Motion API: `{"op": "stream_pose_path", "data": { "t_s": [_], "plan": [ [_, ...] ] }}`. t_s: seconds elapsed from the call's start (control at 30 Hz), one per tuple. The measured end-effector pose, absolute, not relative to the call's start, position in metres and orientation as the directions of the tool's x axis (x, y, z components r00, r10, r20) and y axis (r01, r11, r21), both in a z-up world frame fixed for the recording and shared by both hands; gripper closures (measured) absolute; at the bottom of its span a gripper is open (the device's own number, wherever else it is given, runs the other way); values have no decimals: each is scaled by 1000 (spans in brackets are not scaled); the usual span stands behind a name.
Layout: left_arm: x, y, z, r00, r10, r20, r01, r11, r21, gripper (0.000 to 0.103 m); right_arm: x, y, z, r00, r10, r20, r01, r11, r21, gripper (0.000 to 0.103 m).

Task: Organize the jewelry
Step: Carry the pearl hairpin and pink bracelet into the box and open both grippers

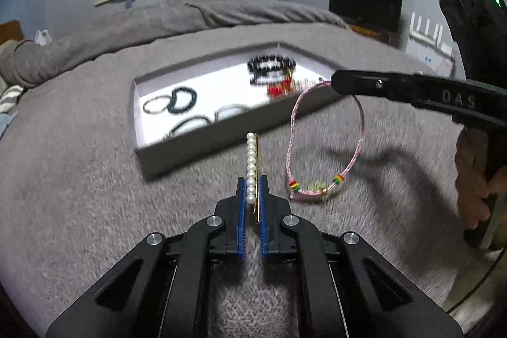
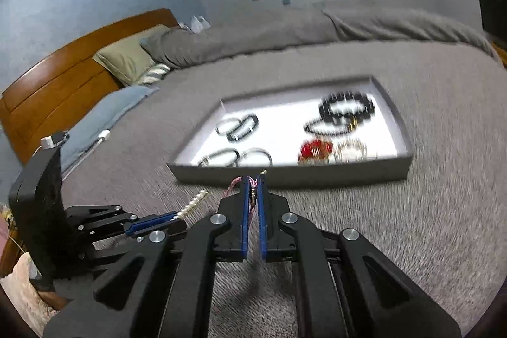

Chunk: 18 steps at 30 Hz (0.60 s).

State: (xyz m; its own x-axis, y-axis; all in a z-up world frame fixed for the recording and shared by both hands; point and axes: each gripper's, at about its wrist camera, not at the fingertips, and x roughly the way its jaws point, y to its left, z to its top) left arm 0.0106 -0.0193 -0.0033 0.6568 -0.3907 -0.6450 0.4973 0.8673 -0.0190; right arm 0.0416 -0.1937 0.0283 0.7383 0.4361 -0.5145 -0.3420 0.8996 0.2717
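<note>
My left gripper [image 1: 252, 184] is shut on a pearl hair clip [image 1: 252, 160] with a gold bar; it sticks out forward above the grey blanket. The clip also shows in the right wrist view [image 2: 192, 204]. My right gripper [image 2: 252, 179] is shut on a pink cord bracelet [image 1: 326, 144], which hangs in a loop from its tip [image 1: 334, 81] with coloured beads at the bottom. Only a bit of the pink cord [image 2: 236, 182] shows in the right wrist view. Both grippers hover just in front of a shallow grey tray [image 1: 177, 162] with a white floor.
The tray [image 2: 402, 128] holds black bead bracelets [image 2: 347, 108], several dark bangles [image 2: 237, 125] and a red piece [image 2: 315, 147]. It lies on a grey blanket [image 2: 427, 211] on a bed with pillows [image 2: 126, 59] and a wooden headboard [image 2: 63, 84].
</note>
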Motion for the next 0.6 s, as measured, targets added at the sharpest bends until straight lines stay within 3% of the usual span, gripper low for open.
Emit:
{"op": "stream_pose_path", "data": {
  "t_s": [0.43, 0.6],
  "plan": [
    [86, -32, 46, 700, -375, -608, 465, 885, -10, 95, 110, -198, 91, 844, 384, -374, -325, 922, 212, 98],
    [133, -34, 52, 691, -380, -615, 433, 899, -69, 95, 154, -205, 93, 871, 347, -348, -272, 930, 248, 98]
  ]
}}
